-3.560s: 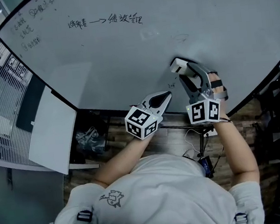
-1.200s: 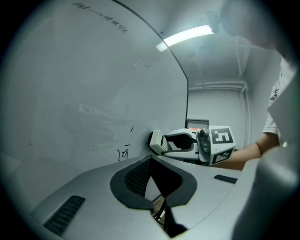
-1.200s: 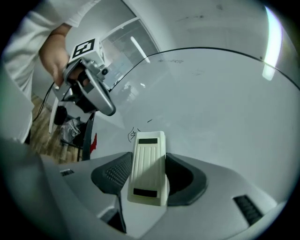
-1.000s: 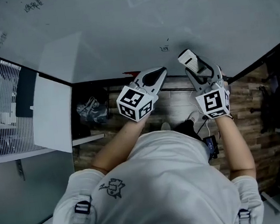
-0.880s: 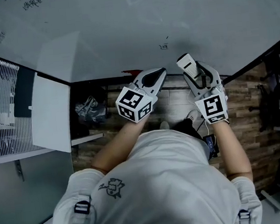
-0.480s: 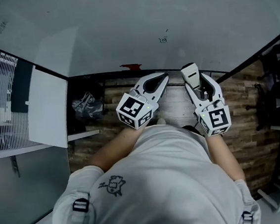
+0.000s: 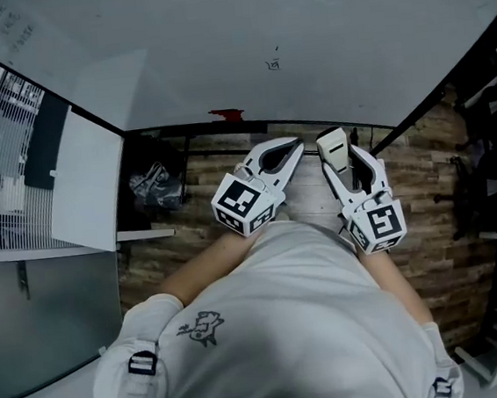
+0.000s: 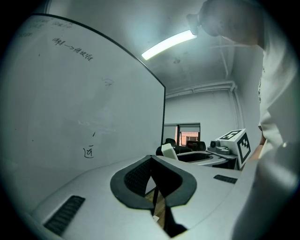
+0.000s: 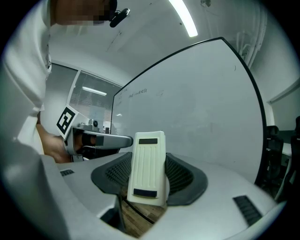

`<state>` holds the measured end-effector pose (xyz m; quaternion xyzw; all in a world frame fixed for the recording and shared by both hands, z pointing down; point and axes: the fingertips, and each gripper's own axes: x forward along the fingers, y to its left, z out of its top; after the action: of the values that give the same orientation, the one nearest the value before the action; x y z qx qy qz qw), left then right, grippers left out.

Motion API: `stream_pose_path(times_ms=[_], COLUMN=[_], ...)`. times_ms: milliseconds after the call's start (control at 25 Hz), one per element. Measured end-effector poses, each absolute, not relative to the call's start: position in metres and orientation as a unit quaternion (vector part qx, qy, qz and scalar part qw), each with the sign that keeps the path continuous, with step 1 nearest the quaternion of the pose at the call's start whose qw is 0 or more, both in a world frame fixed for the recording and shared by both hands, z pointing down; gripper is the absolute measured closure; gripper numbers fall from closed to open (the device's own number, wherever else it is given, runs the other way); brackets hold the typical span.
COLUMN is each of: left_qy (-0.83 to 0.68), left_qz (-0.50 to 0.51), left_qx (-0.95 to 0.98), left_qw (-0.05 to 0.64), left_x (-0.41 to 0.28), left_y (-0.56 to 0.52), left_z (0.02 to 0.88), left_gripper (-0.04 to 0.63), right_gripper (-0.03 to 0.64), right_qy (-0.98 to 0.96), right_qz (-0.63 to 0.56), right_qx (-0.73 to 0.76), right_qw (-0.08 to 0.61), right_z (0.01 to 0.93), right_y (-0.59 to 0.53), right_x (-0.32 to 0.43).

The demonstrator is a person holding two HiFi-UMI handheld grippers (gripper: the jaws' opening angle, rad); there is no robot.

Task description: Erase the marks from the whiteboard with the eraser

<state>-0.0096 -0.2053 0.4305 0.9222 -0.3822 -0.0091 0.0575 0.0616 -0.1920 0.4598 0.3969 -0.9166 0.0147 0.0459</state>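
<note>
Whiteboard [image 7: 319, 27] fills 12 o'clock | left gripper [image 7: 287, 149] mid-view, fingers pressed together, empty, likely idle | right gripper [image 7: 340, 159] at its 3 o'clock, fingers clamped on eraser [image 7: 332, 145], clear of board, probably poised for wiping | small mark [image 7: 274, 63] at 12 o'clock, unerased.

Eraser [image 9: 148, 166]: cream, ribbed, upright, clamped in right tongs [image 7: 339, 158]. Whiteboard [image 7: 300, 20]: black-framed, one small black mark [image 7: 274, 63] low down.

The whiteboard [image 7: 171, 52] fills the top of the head view, with a small mark [image 7: 274, 64] at upper centre. Below, mid-frame, the left gripper [image 7: 289, 147] sits just left of the right gripper [image 7: 336, 154], with the eraser [image 7: 332, 142] between its fingers [image 9: 185, 176].
</note>
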Motion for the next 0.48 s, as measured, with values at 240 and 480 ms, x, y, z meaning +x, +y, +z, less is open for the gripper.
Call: stream_pose_path(times_ms=[240,480], left_qy=[-0.386,-0.400], left_qz=[-0.015,-0.014], left_qx=[0.921,0.914], left_qw=[0.060,0.070], left_x=[0.028,0.051], left_y=[-0.166,-0.118], left_z=[0.429,0.439], left_gripper=[0.589,0.589], right_gripper=[0.383,0.383], right_qy=[-0.922,-0.927], right_qz=[0.008,0.016], right_qx=[0.386,0.374], right_qw=[0.040,0.037], right_z=[0.457,0.462], right_y=[-0.151,-0.105], right_x=[0.097,0.123])
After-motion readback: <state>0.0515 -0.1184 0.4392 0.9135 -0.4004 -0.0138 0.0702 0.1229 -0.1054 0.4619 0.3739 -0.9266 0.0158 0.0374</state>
